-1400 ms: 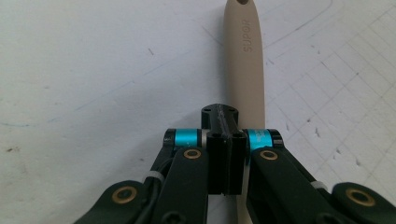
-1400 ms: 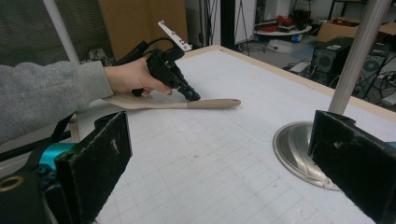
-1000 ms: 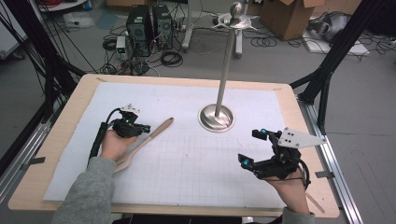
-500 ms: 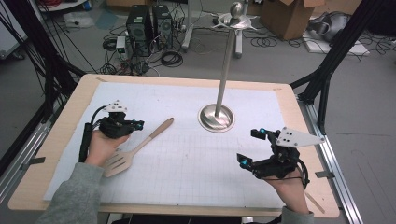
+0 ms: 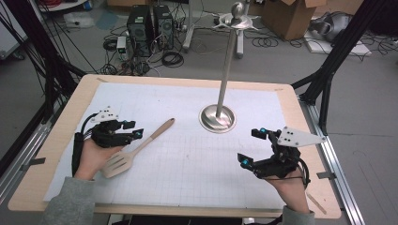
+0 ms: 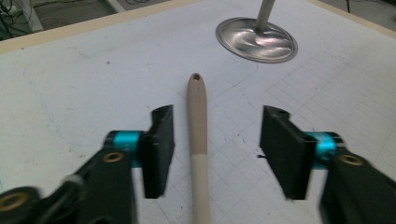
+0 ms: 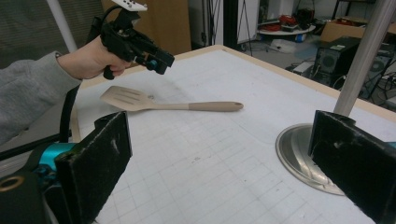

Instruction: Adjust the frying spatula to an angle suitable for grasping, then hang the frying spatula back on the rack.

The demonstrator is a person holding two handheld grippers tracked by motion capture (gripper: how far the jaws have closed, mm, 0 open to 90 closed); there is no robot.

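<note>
Spatula (image 5: pixel 136 150) lies flat on the worktop (image 5: pixel 291 105) near its left edge, released. Left tool (image 5: pixel 133 134) jaws have just been opening; they stand apart over the handle, pads clear of it. Right tool (image 5: pixel 252 146) idles wide open, empty, near the right edge. Placement looks done; only pulling the hand clear left. Gridded white mat; metal stand (image 5: pixel 218 117) mid-worktop. Lab floor behind: PC towers (image 5: pixel 150 26), cables, cartons.
</note>
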